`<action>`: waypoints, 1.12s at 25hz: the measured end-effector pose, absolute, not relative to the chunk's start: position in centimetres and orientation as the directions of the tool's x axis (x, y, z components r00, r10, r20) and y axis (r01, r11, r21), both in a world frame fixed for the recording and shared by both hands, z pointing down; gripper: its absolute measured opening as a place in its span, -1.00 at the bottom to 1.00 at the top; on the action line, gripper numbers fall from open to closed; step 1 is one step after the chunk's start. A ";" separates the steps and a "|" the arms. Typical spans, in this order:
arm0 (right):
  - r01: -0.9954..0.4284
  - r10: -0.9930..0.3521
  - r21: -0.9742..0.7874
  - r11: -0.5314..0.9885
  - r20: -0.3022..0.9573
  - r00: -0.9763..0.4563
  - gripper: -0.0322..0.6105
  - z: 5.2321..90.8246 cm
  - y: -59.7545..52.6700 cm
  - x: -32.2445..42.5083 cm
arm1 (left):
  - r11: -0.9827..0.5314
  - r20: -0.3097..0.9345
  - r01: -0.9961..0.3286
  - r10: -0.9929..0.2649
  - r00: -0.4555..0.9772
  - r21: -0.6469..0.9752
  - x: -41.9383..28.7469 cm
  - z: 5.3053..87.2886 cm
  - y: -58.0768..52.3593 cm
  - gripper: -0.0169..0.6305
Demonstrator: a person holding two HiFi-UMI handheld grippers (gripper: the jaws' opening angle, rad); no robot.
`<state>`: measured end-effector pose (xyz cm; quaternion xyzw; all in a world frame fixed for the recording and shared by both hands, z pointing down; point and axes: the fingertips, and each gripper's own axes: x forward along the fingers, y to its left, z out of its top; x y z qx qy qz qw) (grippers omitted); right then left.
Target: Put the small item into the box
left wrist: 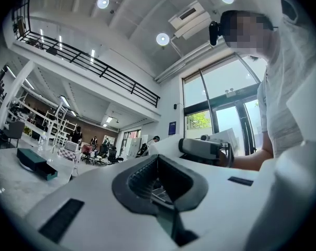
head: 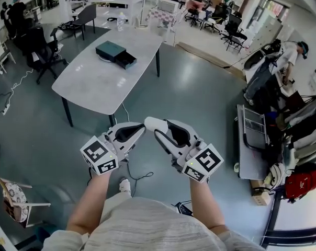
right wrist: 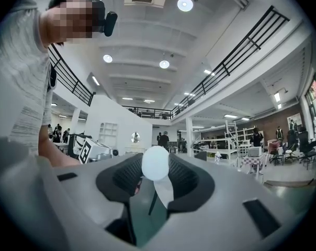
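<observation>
- The small item (right wrist: pixel 155 161), white and round, is pinched at the tips of the right hand-held gripper (right wrist: pixel 156 167). Its lower part sits behind the dark pads.
- In the head view the small item (head: pixel 154 123) is hard to tell from the white jaws around it – only a rounded pale end shows.
- The left hand-held gripper (left wrist: pixel 158 158) has its jaws pressed together with nothing between them. In the head view its tip (head: pixel 141 126) lies just beside the item.
- The box (head: pixel 115 54) stands on the far desk (head: pixel 95 85), well apart from both grippers, its drawer pulled out.
- The left gripper view catches the box (left wrist: pixel 36 162) at its left edge, small and partly cut off – the right gripper view does not show it.
</observation>
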<state>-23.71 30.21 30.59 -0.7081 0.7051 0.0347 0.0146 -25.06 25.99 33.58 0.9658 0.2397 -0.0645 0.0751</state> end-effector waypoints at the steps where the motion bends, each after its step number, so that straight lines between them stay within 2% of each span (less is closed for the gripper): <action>1: -1.000 -0.998 0.030 -0.005 -0.069 0.003 -0.38 30.6 29.0 -23.2 | -0.874 -0.166 0.471 0.451 0.877 0.117 -24.5 33.6 24.7 -0.89; 9: -1.000 -0.998 0.024 -0.015 -0.067 0.014 -0.38 30.9 20.3 -20.2 | -0.869 -0.171 0.481 0.459 0.872 0.119 -21.5 33.9 16.0 -0.89; 17: -0.999 -0.999 0.028 -0.043 -0.033 0.042 -0.38 31.6 17.1 -17.6 | -0.850 -0.157 0.505 0.484 0.861 0.149 -18.7 34.8 12.9 -0.89; 28: -1.000 -1.000 -0.001 0.016 -0.025 -0.016 -0.38 33.4 12.3 -6.4 | -0.873 -0.126 0.461 0.445 0.887 0.160 -7.8 36.6 8.3 -0.89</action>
